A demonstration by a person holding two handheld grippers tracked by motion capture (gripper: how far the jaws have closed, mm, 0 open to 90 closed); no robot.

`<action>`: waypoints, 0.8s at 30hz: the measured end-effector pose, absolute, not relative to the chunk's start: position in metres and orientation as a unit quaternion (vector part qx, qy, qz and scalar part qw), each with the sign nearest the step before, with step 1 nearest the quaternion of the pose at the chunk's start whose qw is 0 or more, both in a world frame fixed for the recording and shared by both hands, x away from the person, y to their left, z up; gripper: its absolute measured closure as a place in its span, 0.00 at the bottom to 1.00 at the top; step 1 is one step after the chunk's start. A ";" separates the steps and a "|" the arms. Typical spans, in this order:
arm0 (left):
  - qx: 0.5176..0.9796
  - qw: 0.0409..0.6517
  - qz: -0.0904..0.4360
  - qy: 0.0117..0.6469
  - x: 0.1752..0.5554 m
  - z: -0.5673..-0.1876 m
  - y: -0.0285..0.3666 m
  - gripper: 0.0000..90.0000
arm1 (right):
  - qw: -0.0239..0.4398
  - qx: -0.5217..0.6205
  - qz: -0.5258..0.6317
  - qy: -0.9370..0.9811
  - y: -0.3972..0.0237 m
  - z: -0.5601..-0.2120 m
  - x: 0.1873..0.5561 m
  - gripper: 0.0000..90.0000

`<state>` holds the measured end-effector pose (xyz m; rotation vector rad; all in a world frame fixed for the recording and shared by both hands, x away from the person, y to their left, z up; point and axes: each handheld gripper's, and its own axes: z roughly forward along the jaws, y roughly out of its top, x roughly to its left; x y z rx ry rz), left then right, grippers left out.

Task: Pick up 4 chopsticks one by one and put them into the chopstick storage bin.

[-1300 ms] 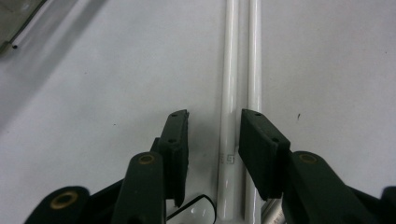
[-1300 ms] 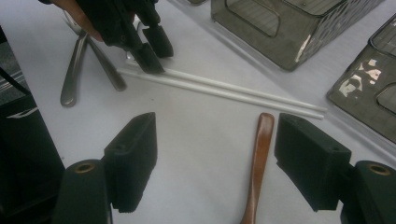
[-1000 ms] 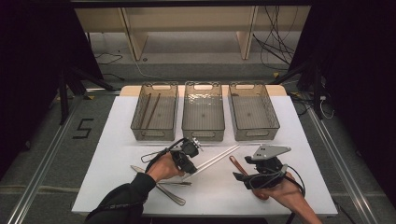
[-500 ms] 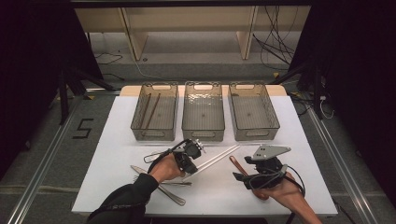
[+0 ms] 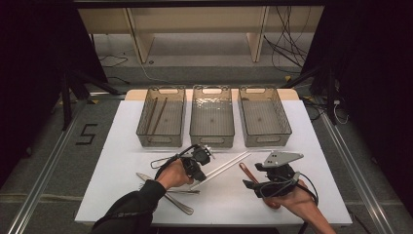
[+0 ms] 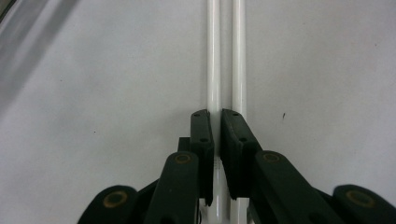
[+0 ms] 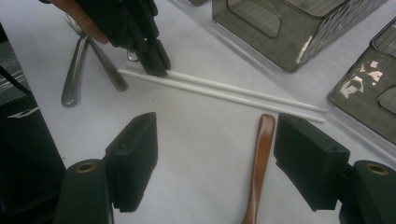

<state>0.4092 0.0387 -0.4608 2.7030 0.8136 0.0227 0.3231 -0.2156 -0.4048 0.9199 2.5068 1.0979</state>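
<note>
Two white chopsticks (image 5: 226, 165) lie side by side on the white table (image 5: 122, 146). My left gripper (image 5: 198, 168) is down at their near end. In the left gripper view its jaws (image 6: 217, 115) are shut on the left chopstick (image 6: 213, 56), and the other chopstick (image 6: 239, 56) runs under the right jaw. The right gripper view shows that left gripper (image 7: 156, 65) pinching the chopstick end. My right gripper (image 5: 254, 176) stands open over a brown wooden spoon (image 5: 245, 170). The spoon's handle (image 7: 261, 149) lies between the wide jaws (image 7: 222, 158), nearer the right one and untouched.
Three smoky plastic bins stand in a row at the back: the left bin (image 5: 160, 141) holds brown sticks (image 5: 156, 114), then the middle bin (image 5: 212, 141) and the right bin (image 5: 265, 142). Metal cutlery (image 5: 170, 197) lies crossed by the left hand. The table's front edge is close.
</note>
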 end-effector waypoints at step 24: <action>0.950 0.180 0.019 0.254 0.403 -0.453 0.035 0.93 | 0.128 0.315 0.379 0.860 -0.216 -0.404 0.322 0.35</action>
